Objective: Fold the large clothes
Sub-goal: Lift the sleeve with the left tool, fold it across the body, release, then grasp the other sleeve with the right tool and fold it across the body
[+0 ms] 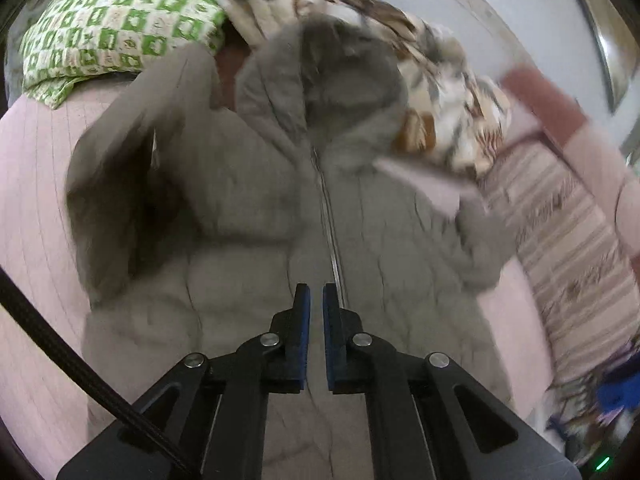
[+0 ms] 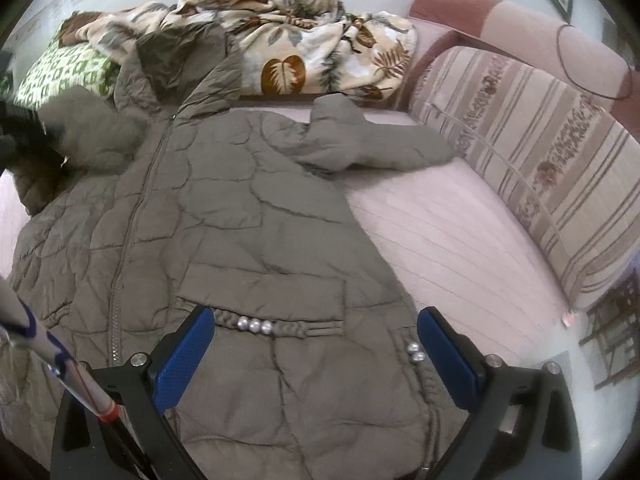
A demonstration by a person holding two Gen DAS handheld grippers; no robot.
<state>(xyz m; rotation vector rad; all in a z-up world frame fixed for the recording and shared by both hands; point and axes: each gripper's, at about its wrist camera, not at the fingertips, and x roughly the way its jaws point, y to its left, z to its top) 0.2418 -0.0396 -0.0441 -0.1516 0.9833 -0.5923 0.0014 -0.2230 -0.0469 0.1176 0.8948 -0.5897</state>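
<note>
- On a pink couch, a grey-brown quilted coat lies spread front-up with its zipper closed, collar toward a leaf-print blanket and a green-patterned pillow.
- The left gripper hovers above the coat's lower front beside the zipper line, its blue pads nearly together with only a thin gap; nothing is visibly pinched between them.
- The right gripper sits low over the hem, jaws spread wide and empty, framing a braided pocket trim with three silver studs.
- One sleeve lies bent across the shoulder toward the striped backrest; the other is blurred in the left view, so its lie is hard to read.
- The padded shell looks soft, bulky and springy, likely light for its size but slick; folds may puff back open.
- Best holds, by this reading: a sleeve cuff or the side seam near the hem, pinching a full quilted ridge rather than flat surface fabric.
</note>
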